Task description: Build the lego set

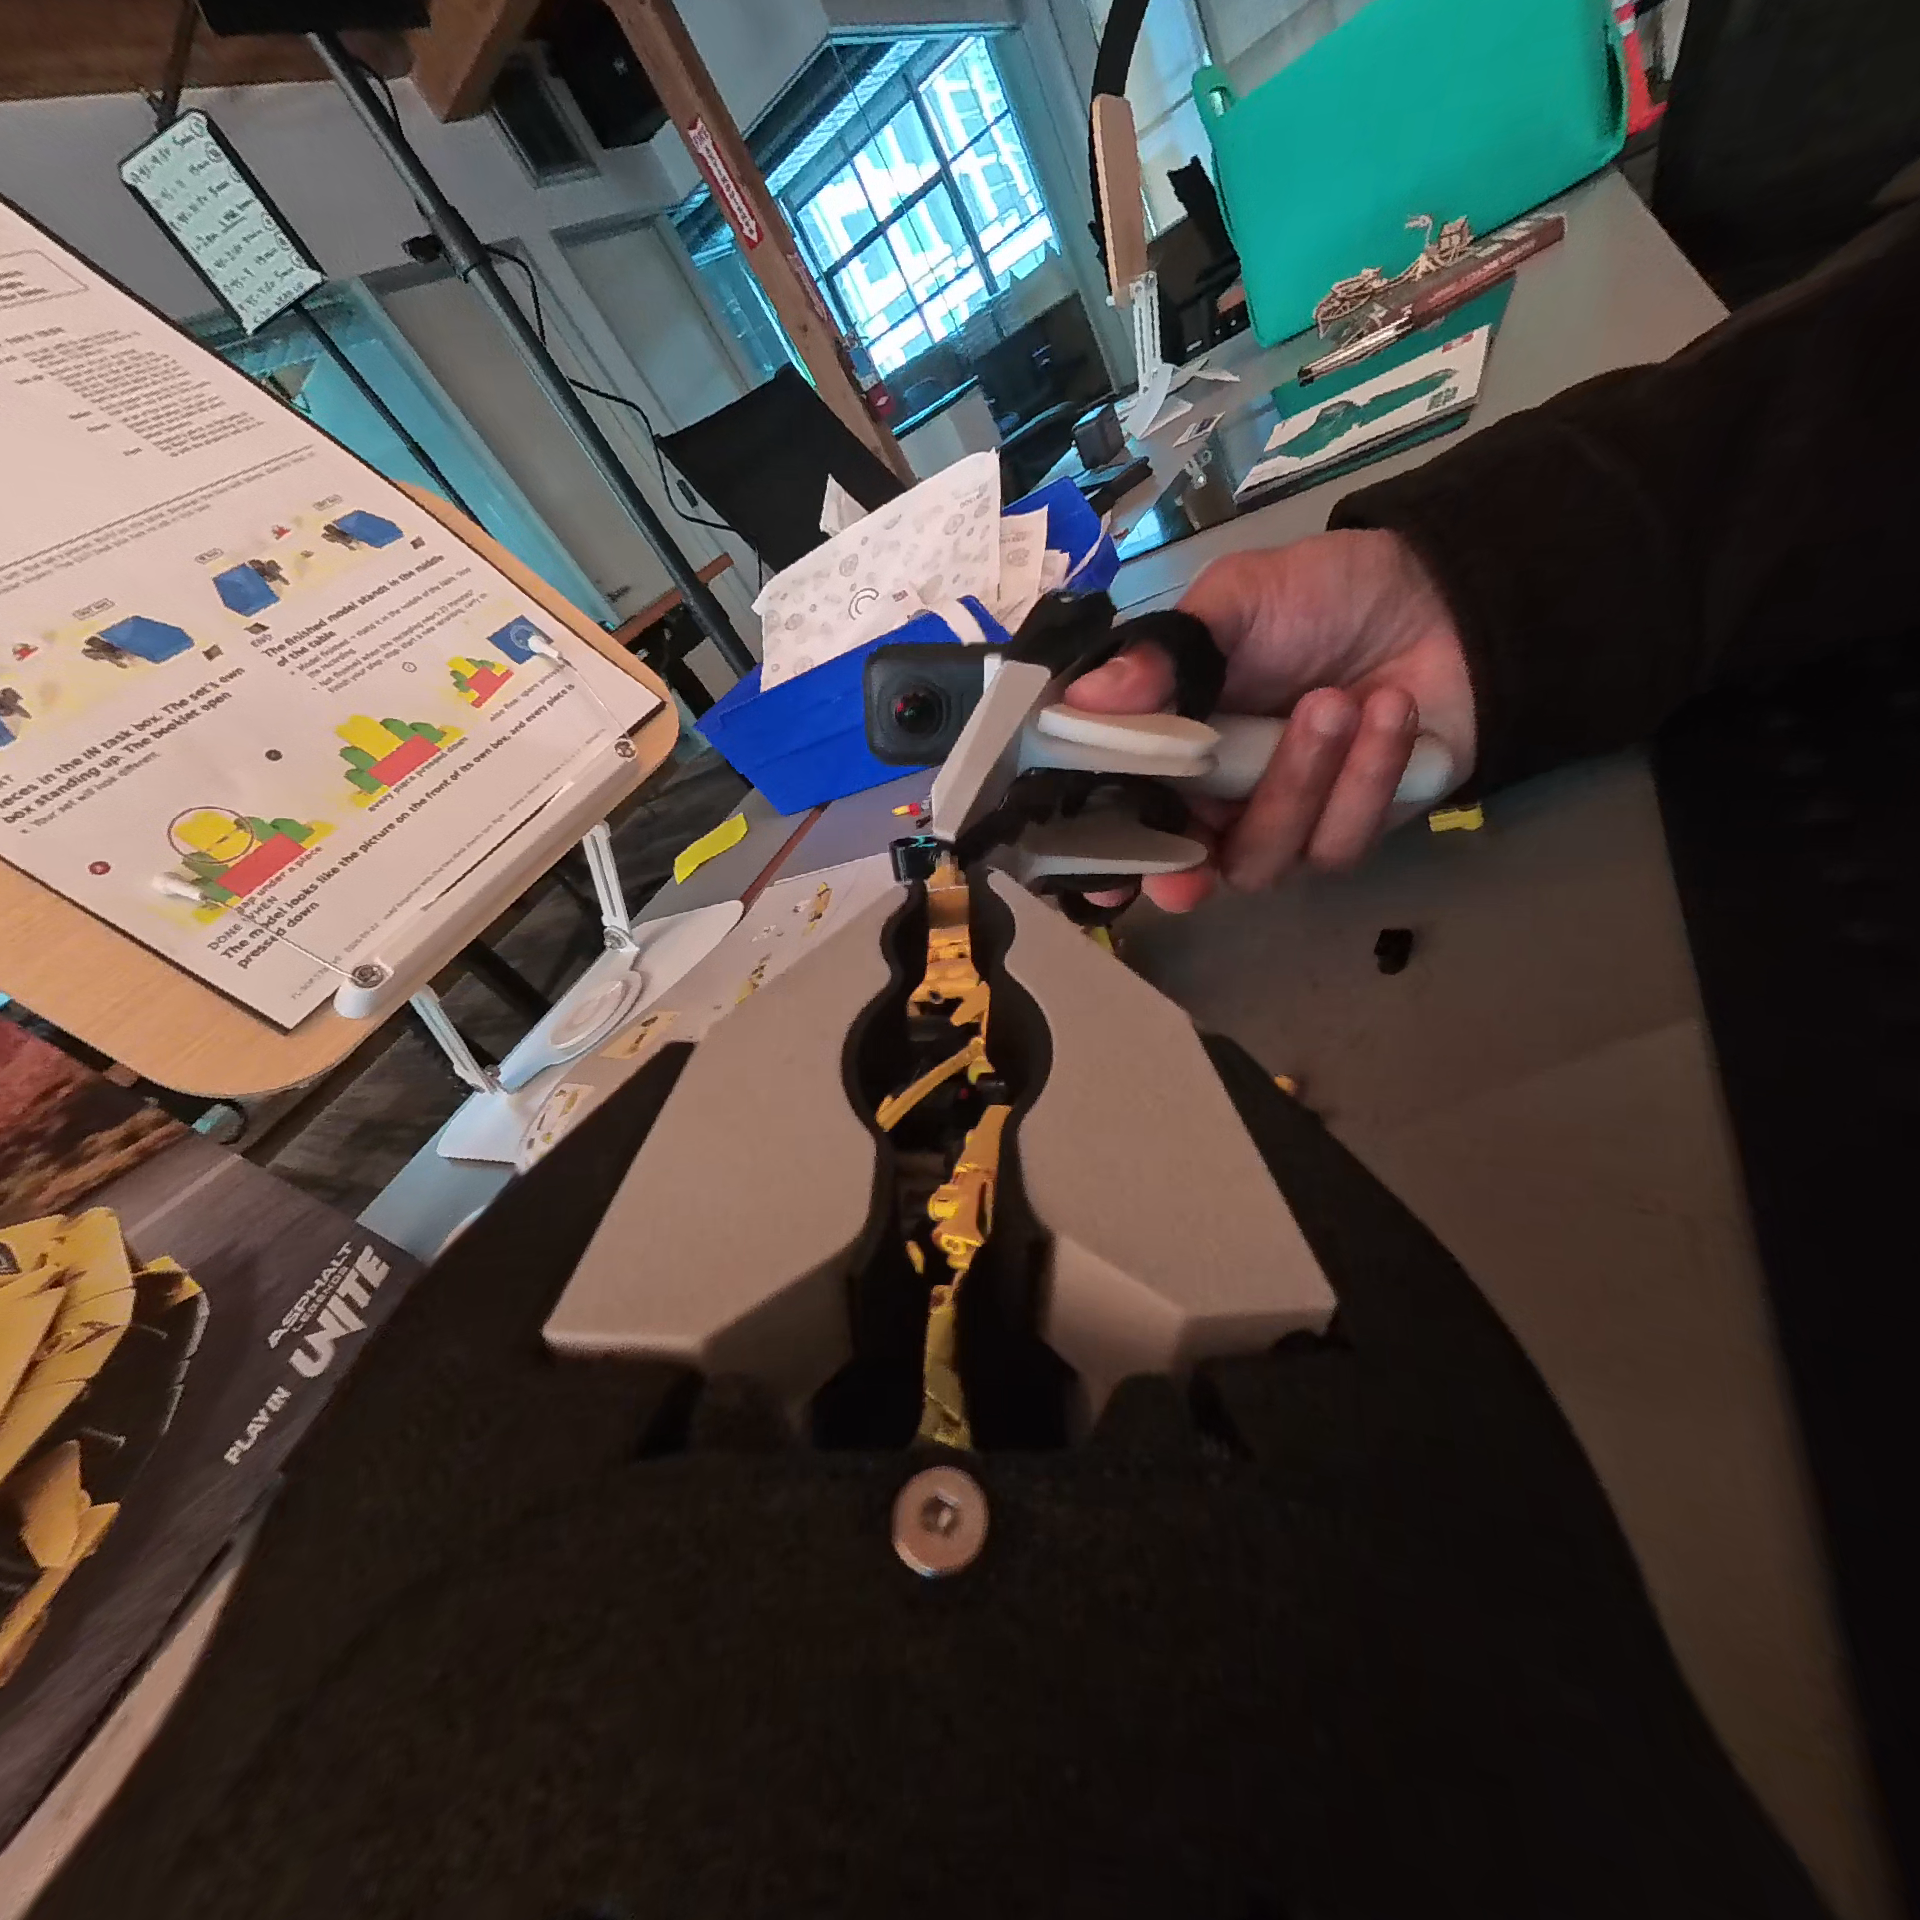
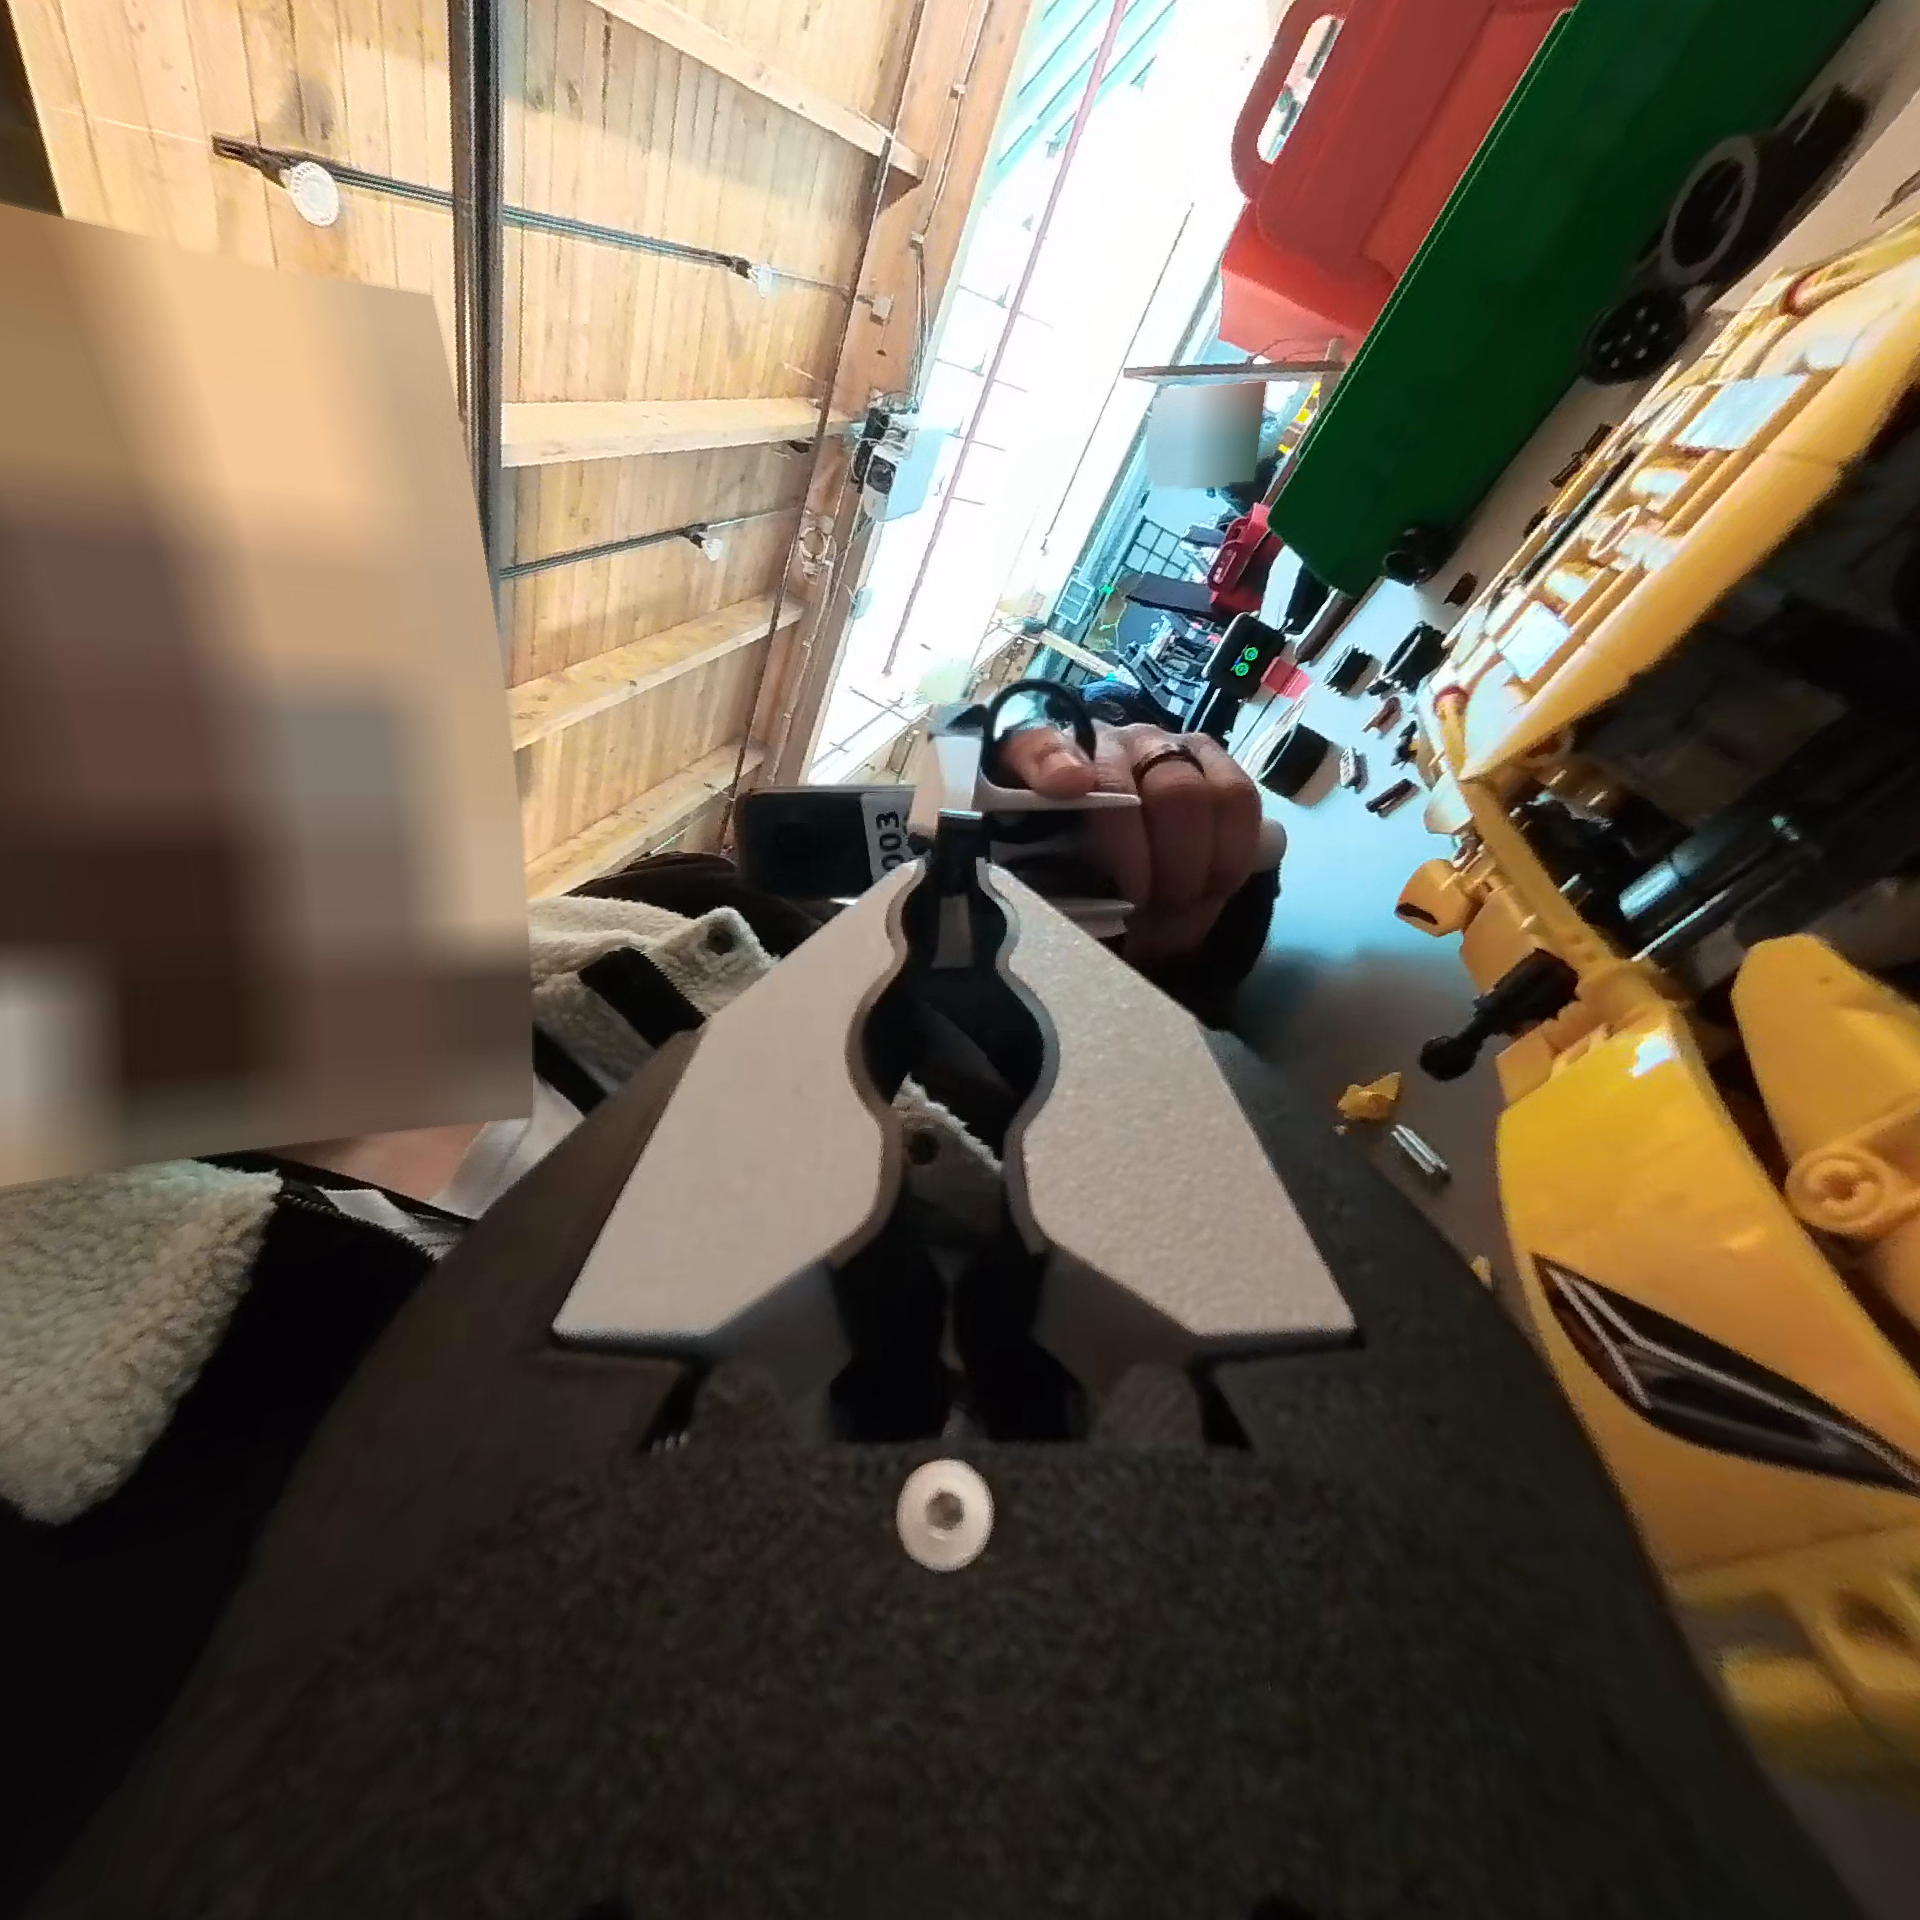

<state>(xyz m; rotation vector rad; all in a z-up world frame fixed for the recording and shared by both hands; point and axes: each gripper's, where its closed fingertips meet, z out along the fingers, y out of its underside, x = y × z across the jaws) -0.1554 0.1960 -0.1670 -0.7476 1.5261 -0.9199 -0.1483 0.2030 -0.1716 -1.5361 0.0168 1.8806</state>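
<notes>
Lego car (image 2: 1704, 935), yellow, sits right on the desk (image 2: 1340, 914) among loose black parts (image 2: 1351, 665). Right gripper (image 2: 948, 831) fingers pinch a small black piece (image 2: 954, 883); left gripper (image 1: 940, 873) fingers clamp a yellow-black subassembly (image 1: 951, 1101).

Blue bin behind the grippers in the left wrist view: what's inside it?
The blue bin holds crumpled white patterned paper bags sticking up above its rim. Whatever lies under them is covered, and the right gripper hides part of the bin's near side.

left claw (image 1: 940, 883): closed, gripping | right claw (image 2: 951, 847): closed, gripping | tips meeting, both hand-held
</notes>
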